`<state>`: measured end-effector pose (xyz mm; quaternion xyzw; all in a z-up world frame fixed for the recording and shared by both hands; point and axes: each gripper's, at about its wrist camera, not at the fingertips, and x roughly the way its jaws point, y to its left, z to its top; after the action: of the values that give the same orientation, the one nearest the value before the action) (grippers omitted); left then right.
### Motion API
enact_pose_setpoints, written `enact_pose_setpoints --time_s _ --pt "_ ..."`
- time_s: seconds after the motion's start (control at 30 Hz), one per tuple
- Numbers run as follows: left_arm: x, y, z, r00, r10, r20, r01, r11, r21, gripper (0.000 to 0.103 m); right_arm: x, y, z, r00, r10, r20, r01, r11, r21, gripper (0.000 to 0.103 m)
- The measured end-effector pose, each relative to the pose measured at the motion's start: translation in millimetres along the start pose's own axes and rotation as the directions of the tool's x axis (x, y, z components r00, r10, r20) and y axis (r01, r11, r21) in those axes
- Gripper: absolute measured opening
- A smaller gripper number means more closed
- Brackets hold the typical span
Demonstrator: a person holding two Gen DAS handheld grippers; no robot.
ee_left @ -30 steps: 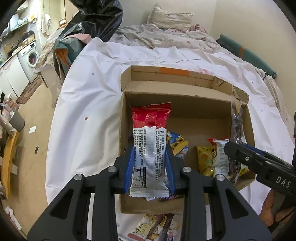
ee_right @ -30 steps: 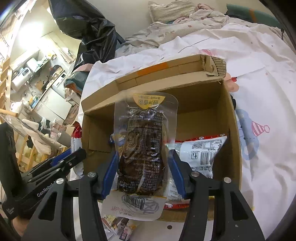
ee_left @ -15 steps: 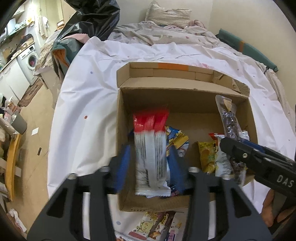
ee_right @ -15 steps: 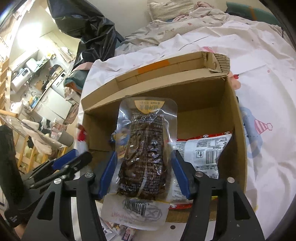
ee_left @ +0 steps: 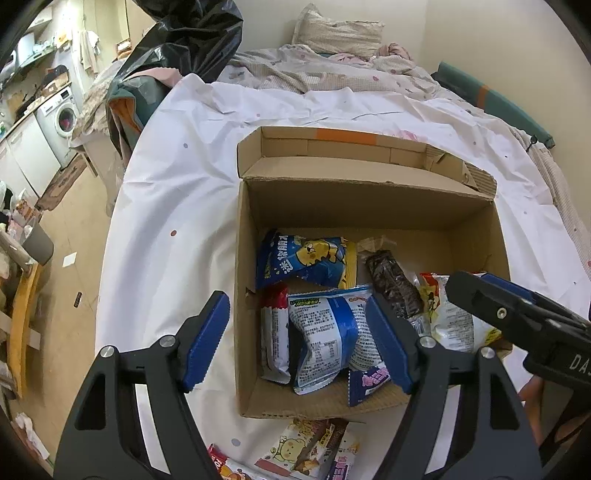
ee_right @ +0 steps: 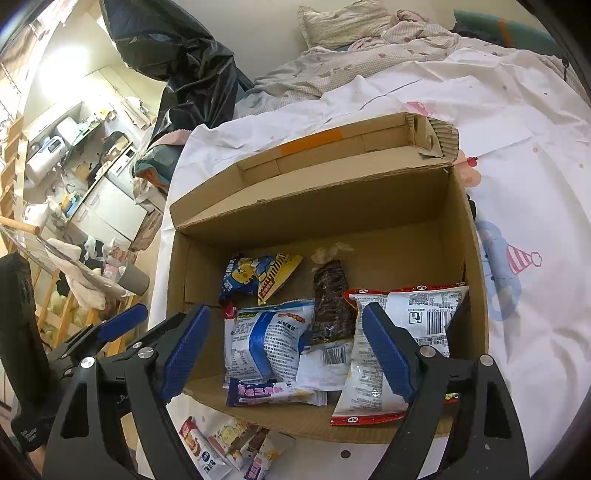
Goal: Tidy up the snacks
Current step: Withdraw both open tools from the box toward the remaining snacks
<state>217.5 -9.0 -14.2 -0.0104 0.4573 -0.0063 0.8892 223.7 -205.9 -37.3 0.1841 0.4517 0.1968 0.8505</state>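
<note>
**Snack packets fill a cardboard box on a sheeted bed**

While both tools hang over the near rim, the left gripper (ee_left: 297, 341) stands wide open with nothing between its ribbed blue pads, and the right gripper (ee_right: 286, 349) is likewise spread and empty. Below them sits a corrugated cardboard box (ee_left: 369, 206), brown and matte, its far flap folded back and marked with a strip of orange tape (ee_left: 345, 136). Inside, glossy foil packets lie jumbled on the box floor: a crinkled blue-and-white pouch (ee_left: 328, 332) near the front, a blue-and-yellow cartoon bag (ee_left: 306, 260) behind it, a narrow white packet with a red end (ee_left: 275, 332) against the left wall, and a clear sleeve of dark brown snack (ee_right: 330, 306) lying lengthwise toward the middle. A flat purple bar (ee_right: 273, 393) rests against the near wall, and a puffy white bag edged in red (ee_right: 406, 317) fills the right corner. More small packets (ee_right: 225, 443) lie loose on the white patterned sheet (ee_left: 177, 192), just outside the box's near wall. A black plastic bag (ee_left: 192, 33) bulges beyond the bed.
</note>
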Motion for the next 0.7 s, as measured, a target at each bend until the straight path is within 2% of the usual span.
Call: enact_pose_setpoints --time_s 0.4,0.7 --pt "-8 7 -4 1.0 -0.003 0.01 0.003 1.0 -0.013 0.073 -9 -1 0 1.0 -0.006 0.011 0.006 1.0 0.0 0.086" --pt "-42 30 -8 0.998 -0.021 0.051 0.023 0.999 -0.048 0.073 -32 -1 -18 1.0 -0.019 0.015 0.019 1.0 0.019 0.086"
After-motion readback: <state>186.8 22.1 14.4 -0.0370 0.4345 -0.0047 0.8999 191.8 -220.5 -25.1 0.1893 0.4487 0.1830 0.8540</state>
